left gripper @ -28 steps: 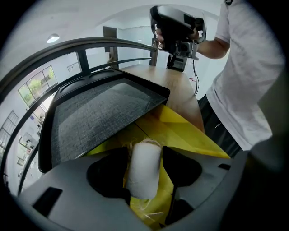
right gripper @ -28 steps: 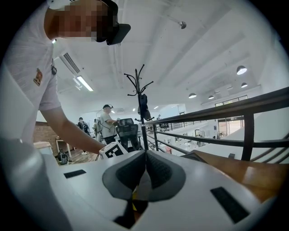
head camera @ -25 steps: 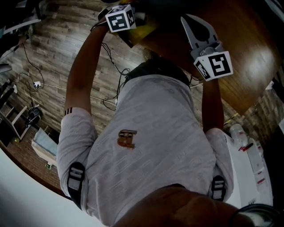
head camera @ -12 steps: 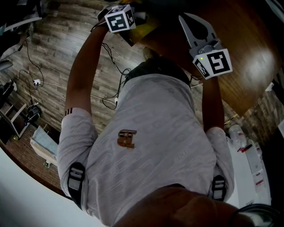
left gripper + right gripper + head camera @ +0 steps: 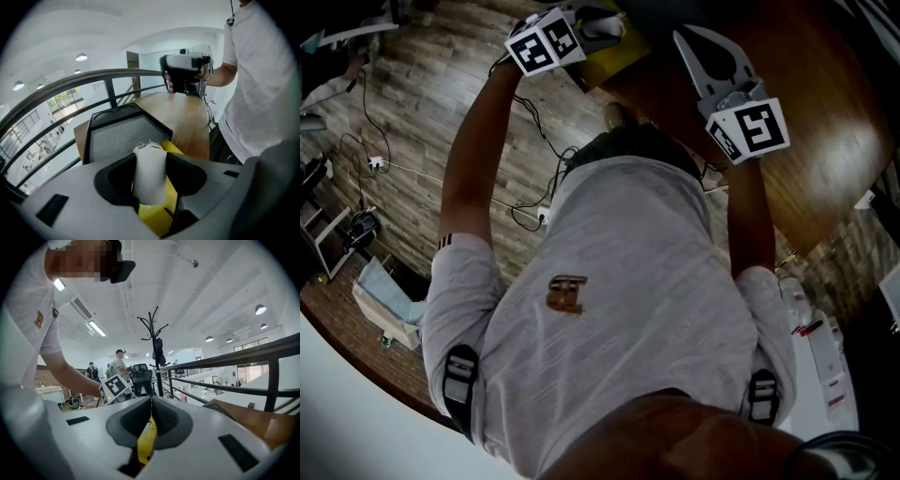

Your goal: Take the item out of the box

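left tongs point(image 5: 151, 161): clamped on a white cloth roll point(image 5: 150, 183)
cloth roll: upright between the pads, frayed threads at its top end; sits over the yellow box point(image 5: 161, 218), lower end hidden, so cannot tell if it is clear of the box
yellow box: at the near left edge of the wooden surface point(image 5: 187, 119), directly under the left tongs
black tray point(image 5: 123, 133): just beyond the box, tilted
right tongs point(image 5: 151, 401): jaws pressed together, nothing in them; yellow box only shows through the slit
right tongs position: above the surface, well right of the box
person: white shirt point(image 5: 619, 309), both arms raised forward
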### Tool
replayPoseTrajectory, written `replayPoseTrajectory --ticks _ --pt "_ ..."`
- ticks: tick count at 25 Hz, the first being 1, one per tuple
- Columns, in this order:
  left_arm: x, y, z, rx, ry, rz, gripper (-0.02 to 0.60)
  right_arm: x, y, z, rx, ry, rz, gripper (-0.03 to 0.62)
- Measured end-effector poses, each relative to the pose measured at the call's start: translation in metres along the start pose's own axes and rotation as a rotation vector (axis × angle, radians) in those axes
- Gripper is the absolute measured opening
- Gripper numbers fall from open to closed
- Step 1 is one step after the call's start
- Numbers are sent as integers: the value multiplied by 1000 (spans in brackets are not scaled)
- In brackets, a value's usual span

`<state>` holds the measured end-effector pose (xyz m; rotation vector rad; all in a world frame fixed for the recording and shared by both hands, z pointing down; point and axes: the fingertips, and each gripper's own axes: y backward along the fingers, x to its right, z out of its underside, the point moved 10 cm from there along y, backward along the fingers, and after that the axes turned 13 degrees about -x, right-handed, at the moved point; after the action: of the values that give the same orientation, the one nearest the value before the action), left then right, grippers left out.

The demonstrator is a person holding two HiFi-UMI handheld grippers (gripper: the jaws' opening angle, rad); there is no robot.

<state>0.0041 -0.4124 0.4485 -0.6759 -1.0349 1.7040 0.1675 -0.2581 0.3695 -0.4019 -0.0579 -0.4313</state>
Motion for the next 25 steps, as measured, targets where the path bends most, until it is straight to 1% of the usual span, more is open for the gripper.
replayPoseTrajectory --ticks 3,7,10,18,20,25 --pt "5 18 -6 90 37 -57 215 -4 -1 -2 4 10 -13 31" --pt "14 44 -13 231 107 -139 215 -12 -1 -6 10 24 -31 31" --pt "23 63 -19 318 151 -203 215 -16 2 -11 17 36 -40 31" --pt "53 96 -28 556 264 -333 215 -27 15 -17 42 26 -64 31" --pt "60 102 -30 605 295 -348 215 -31 14 -17 44 25 -71 31" --pt "82 113 -40 689 343 -398 215 -39 19 -17 54 32 -90 31"
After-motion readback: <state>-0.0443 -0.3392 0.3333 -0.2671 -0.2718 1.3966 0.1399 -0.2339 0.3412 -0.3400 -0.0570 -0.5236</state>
